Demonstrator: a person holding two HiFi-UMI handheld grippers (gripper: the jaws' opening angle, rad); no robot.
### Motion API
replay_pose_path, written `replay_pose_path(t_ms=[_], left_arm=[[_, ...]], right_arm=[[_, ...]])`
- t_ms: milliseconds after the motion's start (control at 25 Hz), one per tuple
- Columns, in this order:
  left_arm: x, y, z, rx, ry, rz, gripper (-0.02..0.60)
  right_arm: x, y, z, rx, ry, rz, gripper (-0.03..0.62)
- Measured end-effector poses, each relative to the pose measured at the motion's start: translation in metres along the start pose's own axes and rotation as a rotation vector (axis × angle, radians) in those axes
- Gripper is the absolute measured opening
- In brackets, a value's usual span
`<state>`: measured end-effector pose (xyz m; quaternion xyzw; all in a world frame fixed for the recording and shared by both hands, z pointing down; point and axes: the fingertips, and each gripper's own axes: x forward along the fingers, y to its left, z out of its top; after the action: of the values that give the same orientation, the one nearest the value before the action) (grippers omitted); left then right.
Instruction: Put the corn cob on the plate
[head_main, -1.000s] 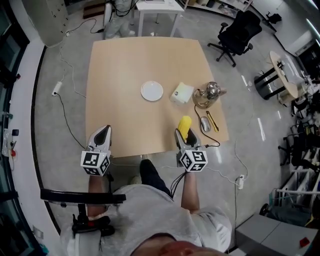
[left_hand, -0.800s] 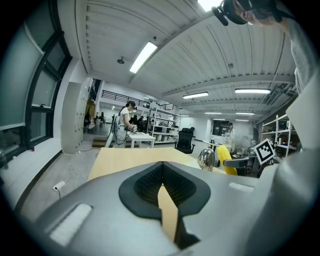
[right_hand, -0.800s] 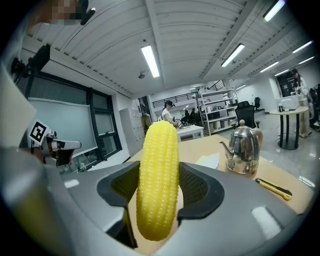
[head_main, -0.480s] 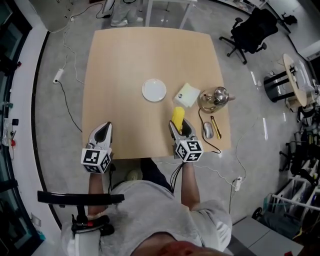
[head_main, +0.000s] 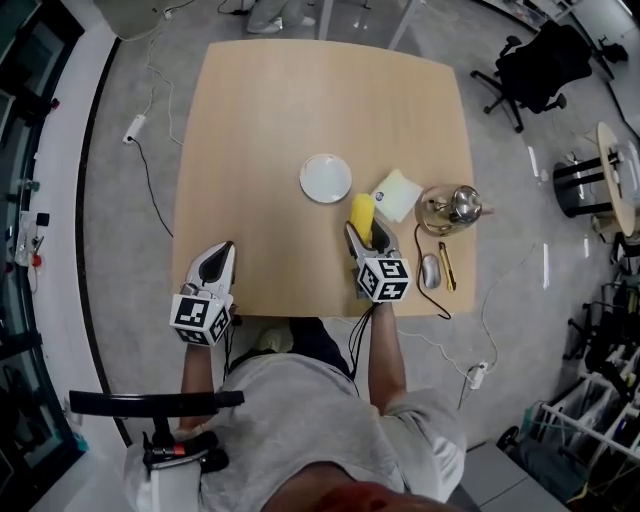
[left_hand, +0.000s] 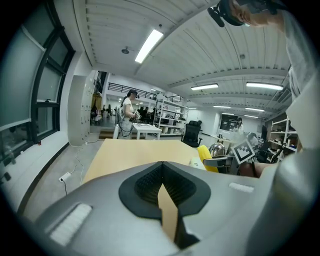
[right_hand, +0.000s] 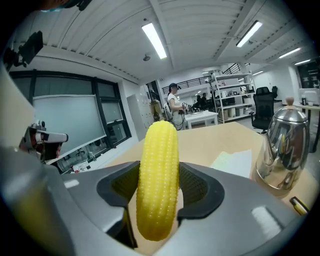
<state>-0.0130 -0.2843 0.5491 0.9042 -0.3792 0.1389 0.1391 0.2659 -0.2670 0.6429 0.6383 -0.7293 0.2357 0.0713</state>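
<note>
A yellow corn cob (head_main: 361, 212) (right_hand: 158, 180) stands clamped between the jaws of my right gripper (head_main: 363, 236) (right_hand: 159, 197), held over the wooden table (head_main: 270, 120). The small white plate (head_main: 326, 178) lies on the table just ahead and to the left of the cob, apart from it. My left gripper (head_main: 217, 261) (left_hand: 165, 200) hangs at the table's near left edge, its jaws shut with nothing between them. In the left gripper view the cob (left_hand: 205, 154) and the right gripper show at the right.
A pale yellow cloth (head_main: 398, 194) (right_hand: 234, 162) lies right of the plate. A metal teapot (head_main: 455, 207) (right_hand: 281, 147) stands on a round mat beyond it. A computer mouse (head_main: 431, 270) and a yellow-handled tool (head_main: 447, 266) lie near the table's right front corner.
My right gripper has carried the corn cob forward and left, closer to the plate. The left gripper has barely moved.
</note>
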Motion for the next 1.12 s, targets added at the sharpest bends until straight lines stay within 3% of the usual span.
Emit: replay_pose_path(t_ms=[320,1120], left_arm=[[0.0,0.008,0.011,-0.009,-0.006,0.053,0.02],[-0.009,0.032,0.015,-0.055,-0.013,0.193,0.02]], right_arm=[[0.052,-0.009,0.004,-0.006,0.04,0.045,0.247],[0.153,-0.021,-0.021,0.024,0.274,0.125,0.249]])
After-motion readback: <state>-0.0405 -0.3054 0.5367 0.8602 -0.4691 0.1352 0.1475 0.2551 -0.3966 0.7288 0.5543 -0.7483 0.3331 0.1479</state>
